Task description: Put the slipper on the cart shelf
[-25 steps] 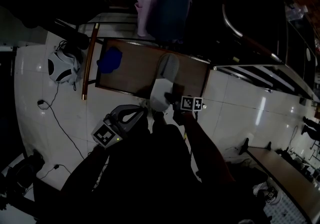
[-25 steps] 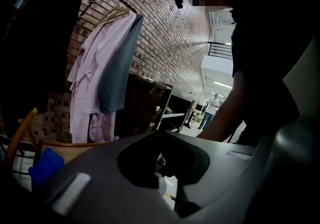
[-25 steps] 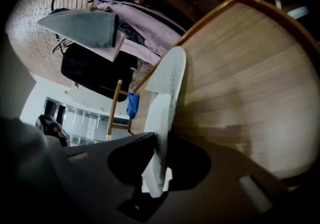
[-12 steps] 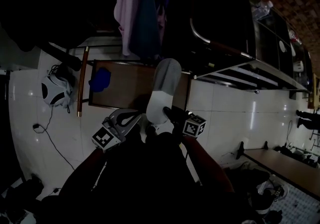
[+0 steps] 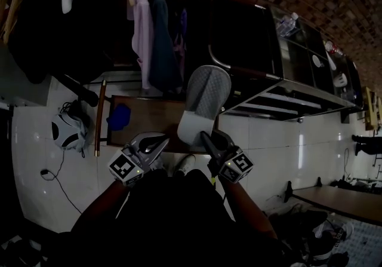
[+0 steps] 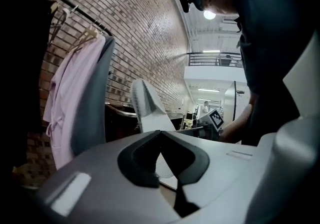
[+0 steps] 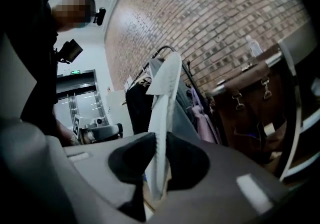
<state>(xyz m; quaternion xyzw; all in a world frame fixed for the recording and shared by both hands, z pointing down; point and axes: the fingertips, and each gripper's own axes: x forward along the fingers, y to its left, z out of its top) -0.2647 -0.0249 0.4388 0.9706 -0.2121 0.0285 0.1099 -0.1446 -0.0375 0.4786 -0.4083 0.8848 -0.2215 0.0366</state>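
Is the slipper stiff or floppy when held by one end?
Probably fairly stiff: the slipper stands straight from the right gripper, pinched at one end, without drooping. Likely light, since that small grip carries it. Thin edge-on, so it may flex if pushed.

The slipper (image 5: 205, 100), pinched upright in the right gripper (image 5: 203, 137), stands between the person and the dark cart (image 5: 250, 39). To its right, the cart shelf (image 5: 286, 94) faces open tiled floor (image 5: 280, 140), a free way in. Left of the cart, hanging clothes (image 5: 146, 33) crowd the space above the low tabletop (image 5: 155, 119). A blue cloth (image 5: 118, 117) lies on its left end, and the left gripper (image 5: 160, 141) hovers at its near edge.
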